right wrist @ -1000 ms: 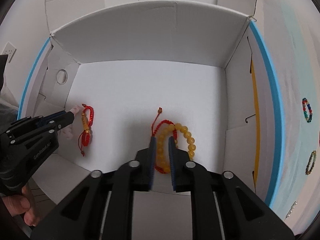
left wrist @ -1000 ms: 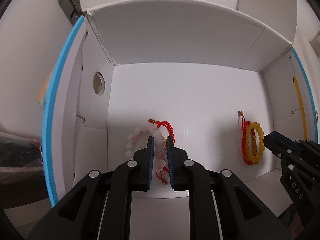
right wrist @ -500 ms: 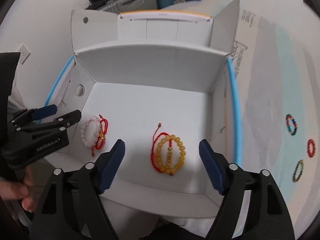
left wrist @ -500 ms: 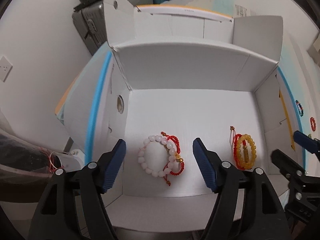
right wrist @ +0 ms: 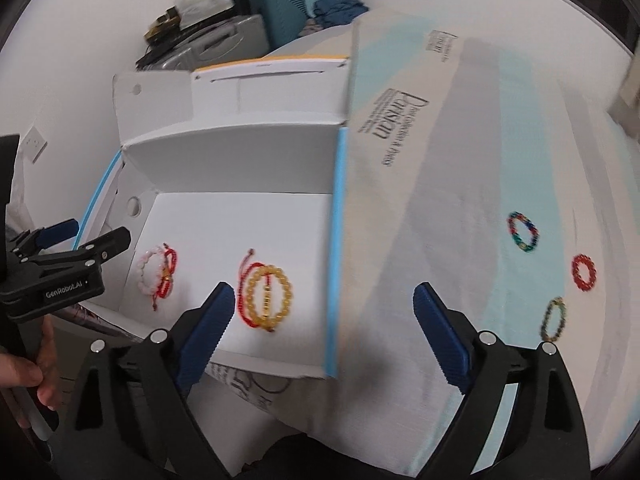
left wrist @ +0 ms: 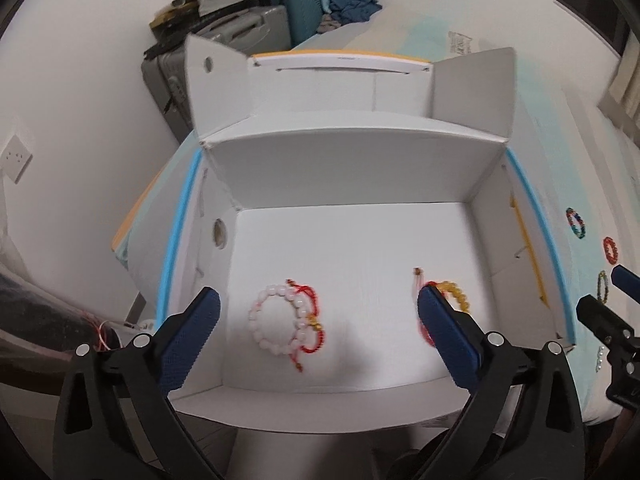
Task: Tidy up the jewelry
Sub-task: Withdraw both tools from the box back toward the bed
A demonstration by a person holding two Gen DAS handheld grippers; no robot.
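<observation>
A white open box (left wrist: pixel 352 168) (right wrist: pixel 224 148) holds two sets of bracelets. A pale pink bead bracelet with a red cord bracelet (left wrist: pixel 286 320) (right wrist: pixel 158 274) lies at its left. A yellow bead bracelet with a red cord (right wrist: pixel 266 298) (left wrist: pixel 456 296) lies at its right. My left gripper (left wrist: pixel 318 336) is open and empty above the box's near wall. My right gripper (right wrist: pixel 322 332) is open and empty over the box's right wall. Three loose bracelets lie on the cloth to the right: a multicolour one (right wrist: pixel 523 231), a red one (right wrist: pixel 583 272) and a dark green one (right wrist: pixel 553 319).
The box stands on a bed with a pale blue and white cover (right wrist: pixel 460 184). Suitcases (left wrist: pixel 256 28) and clothes stand behind it by the wall. A wall socket (left wrist: pixel 16 158) is at the left. The box's flaps (left wrist: pixel 218 80) stand upright at the back.
Both grippers opened, let go of the bracelets in the box and drew back and up. The right gripper has swung right toward the loose bracelets on the cloth.
</observation>
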